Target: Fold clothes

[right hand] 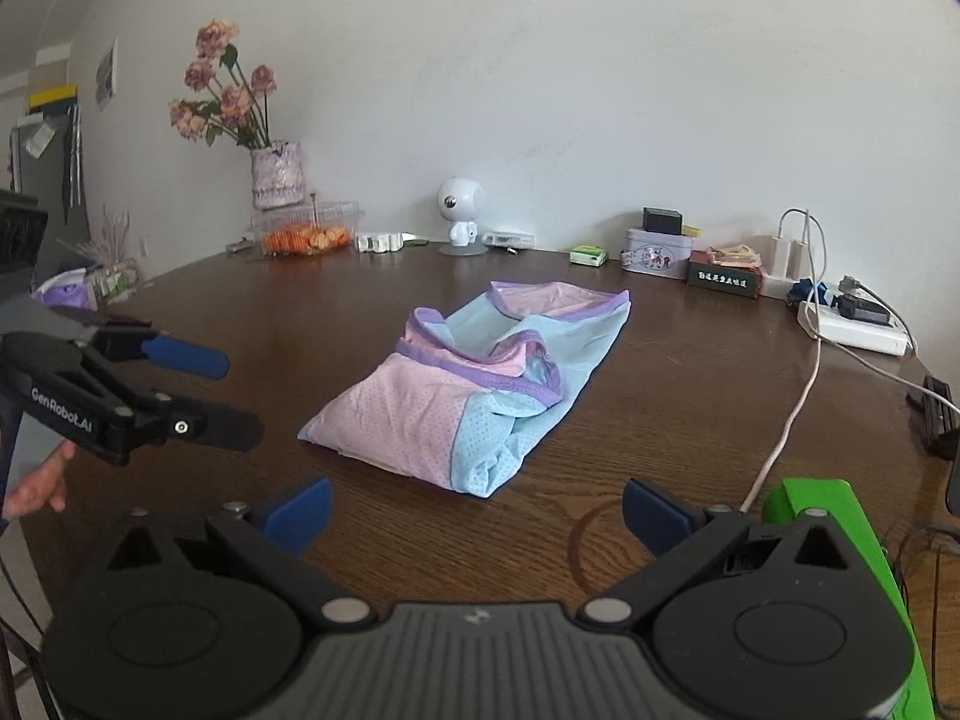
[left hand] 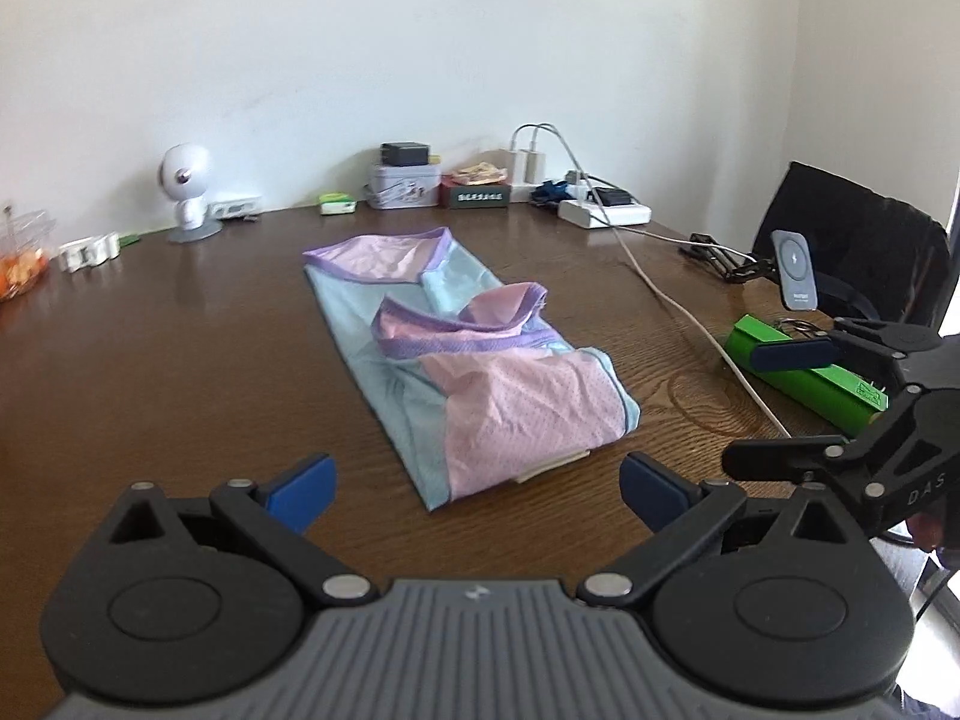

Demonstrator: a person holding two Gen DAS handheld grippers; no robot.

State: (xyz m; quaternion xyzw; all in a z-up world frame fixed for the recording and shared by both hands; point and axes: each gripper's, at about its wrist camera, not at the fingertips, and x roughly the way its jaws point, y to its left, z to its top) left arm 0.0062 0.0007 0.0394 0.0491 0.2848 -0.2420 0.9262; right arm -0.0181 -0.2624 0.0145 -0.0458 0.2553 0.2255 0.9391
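The pink and light-blue mesh garment w/ purple trim (left hand: 474, 372) lies folded in a long bundle at the middle of the dark brown wooden desk (left hand: 180, 360), not touched by any gripper. The left gripper (left hand: 477, 489) hovers just before its near end, jaws wide open and empty. The right gripper (right hand: 477, 510) is also open w/ nothing between the blue pads, beside a bright green box (right hand: 822, 510) and a white cable (right hand: 786, 420).
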